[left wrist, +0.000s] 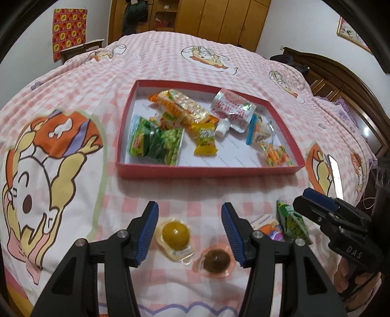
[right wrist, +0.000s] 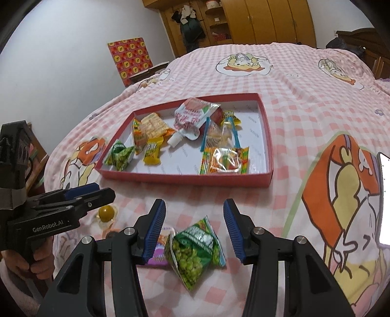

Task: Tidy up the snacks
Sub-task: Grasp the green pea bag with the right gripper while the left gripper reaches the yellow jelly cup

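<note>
Both grippers open, nothing held. Yellow jelly cup (left wrist: 176, 231) framed between left gripper (left wrist: 190, 219) fingers; green pea packet (right wrist: 195, 248) between right gripper (right wrist: 195, 214) fingers. Fingers best lowered squarely before closing; red box (left wrist: 209, 169) lies beyond.

A home bedroom: a bed (left wrist: 170, 61) under a pink checked cartoon-print quilt fills the frame, with wooden wardrobes (right wrist: 268, 19) at the top and a dark wooden headboard (left wrist: 341, 80) at right.

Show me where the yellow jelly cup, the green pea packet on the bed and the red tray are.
yellow jelly cup (left wrist: 175, 234), left wrist view, on its yellow dome.
green pea packet (right wrist: 193, 253), right wrist view, on its middle.
red tray (left wrist: 195, 170), left wrist view, on its near wall.
</note>
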Demonstrator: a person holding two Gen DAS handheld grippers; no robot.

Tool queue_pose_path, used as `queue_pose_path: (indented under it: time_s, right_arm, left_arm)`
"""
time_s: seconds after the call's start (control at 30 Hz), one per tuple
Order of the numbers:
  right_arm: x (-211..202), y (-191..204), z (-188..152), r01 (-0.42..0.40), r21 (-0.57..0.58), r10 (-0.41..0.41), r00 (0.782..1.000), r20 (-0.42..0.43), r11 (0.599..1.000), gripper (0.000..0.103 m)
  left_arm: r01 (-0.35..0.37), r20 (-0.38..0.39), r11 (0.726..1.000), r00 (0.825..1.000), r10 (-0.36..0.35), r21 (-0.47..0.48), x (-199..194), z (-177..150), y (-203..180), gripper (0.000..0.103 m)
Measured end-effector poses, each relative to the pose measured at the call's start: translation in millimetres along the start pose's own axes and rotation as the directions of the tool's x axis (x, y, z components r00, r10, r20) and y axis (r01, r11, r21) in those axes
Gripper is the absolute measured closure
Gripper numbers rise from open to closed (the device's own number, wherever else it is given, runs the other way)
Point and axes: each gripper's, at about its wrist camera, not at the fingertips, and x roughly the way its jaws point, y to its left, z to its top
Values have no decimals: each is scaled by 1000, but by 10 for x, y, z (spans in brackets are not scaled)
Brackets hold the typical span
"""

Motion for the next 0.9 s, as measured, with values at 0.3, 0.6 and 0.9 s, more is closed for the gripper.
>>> queue_pose_path:
  time_s: [0.3, 0.6, 0.9]
  right_arm:
    - [36, -54, -147, 5, 16, -5, 999, -39, 1000, 49]
    - [121, -71, -241, -41, 57, 45, 996, -81, 998, 41]
    - [191, -73, -276, -33, 64, 39, 995, -95, 997, 41]
  left_arm:
    - [-13, -21, 1000, 1000, 13, -21, -12, -146, 110, 46]
    - [-22, -38, 999, 999, 20, -39, 26, -271, 195, 47]
    - [-22, -11, 1000, 1000, 22, 11, 77, -303, 79, 61]
